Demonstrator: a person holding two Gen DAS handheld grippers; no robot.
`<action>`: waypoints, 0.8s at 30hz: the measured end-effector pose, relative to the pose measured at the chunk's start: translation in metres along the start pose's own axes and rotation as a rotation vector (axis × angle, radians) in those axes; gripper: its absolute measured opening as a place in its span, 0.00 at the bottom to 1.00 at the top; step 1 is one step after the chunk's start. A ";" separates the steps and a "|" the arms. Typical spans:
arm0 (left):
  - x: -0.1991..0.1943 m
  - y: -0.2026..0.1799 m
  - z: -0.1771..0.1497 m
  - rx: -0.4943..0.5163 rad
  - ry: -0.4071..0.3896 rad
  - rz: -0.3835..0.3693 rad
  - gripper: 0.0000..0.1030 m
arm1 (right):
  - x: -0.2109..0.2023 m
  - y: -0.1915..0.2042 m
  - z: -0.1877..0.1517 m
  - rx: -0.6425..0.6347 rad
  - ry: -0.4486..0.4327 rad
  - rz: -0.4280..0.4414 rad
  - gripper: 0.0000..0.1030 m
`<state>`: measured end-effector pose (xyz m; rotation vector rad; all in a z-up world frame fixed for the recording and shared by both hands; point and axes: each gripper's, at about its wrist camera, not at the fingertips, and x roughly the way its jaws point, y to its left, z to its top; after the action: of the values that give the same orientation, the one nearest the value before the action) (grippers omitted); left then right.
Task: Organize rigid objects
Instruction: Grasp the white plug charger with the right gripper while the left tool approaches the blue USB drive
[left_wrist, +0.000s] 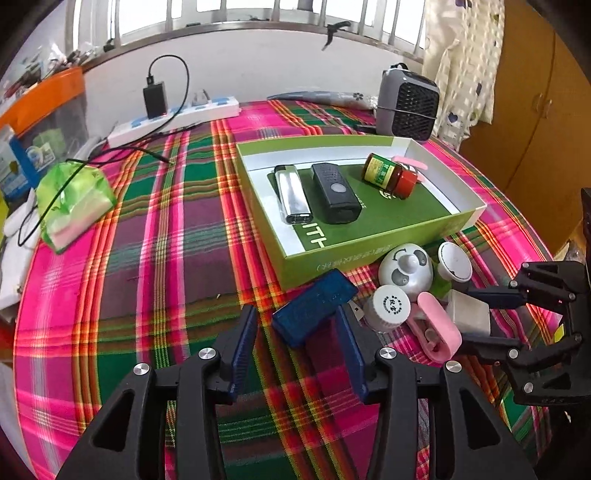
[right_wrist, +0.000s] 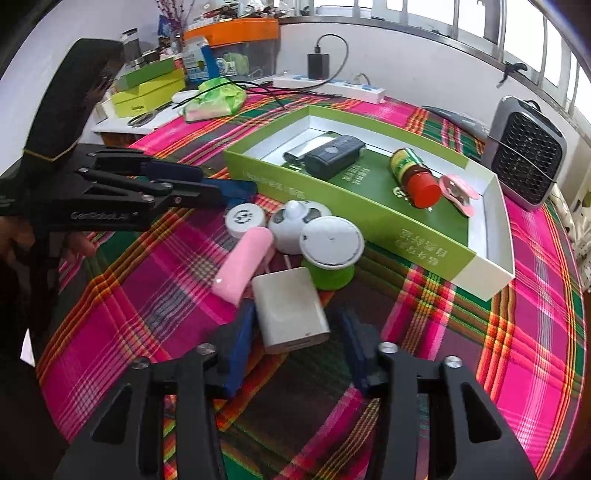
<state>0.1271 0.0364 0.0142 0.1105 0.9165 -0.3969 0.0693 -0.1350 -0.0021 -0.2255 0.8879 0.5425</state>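
A dark blue box (left_wrist: 314, 306) lies on the plaid tablecloth between the tips of my left gripper (left_wrist: 295, 312), which is open; the box sits close to the right pad. My right gripper (right_wrist: 297, 310) straddles a white charger (right_wrist: 291, 310) with a gap showing at its right pad, so it is open. Beside them lies a pile: a pink case (right_wrist: 242, 264), a white bottle cap (right_wrist: 243, 218), a white round gadget (right_wrist: 295, 225) and a white-lidded green tub (right_wrist: 330, 251). The green box (left_wrist: 369, 243) holds a silver lighter (left_wrist: 291, 195), a black device (left_wrist: 334, 192) and a red-capped bottle (left_wrist: 391, 175).
A grey fan heater (left_wrist: 408, 107) stands behind the green box. A white power strip (left_wrist: 173, 120) with a black plug and cable lies at the back left, with a green tissue pack (left_wrist: 74, 199) near the left edge. Stacked green boxes (right_wrist: 147, 90) sit beyond the table.
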 end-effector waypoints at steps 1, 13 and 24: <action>0.001 0.000 0.000 -0.001 0.004 -0.003 0.42 | 0.000 0.001 0.000 -0.002 -0.001 -0.003 0.38; -0.001 -0.016 -0.009 0.037 0.017 -0.039 0.42 | -0.014 -0.007 -0.011 0.059 -0.024 -0.021 0.34; -0.007 -0.038 -0.015 0.078 0.012 -0.022 0.42 | -0.029 -0.020 -0.025 0.123 -0.039 -0.055 0.34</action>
<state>0.0977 0.0069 0.0134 0.1744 0.9150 -0.4533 0.0484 -0.1725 0.0040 -0.1270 0.8711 0.4384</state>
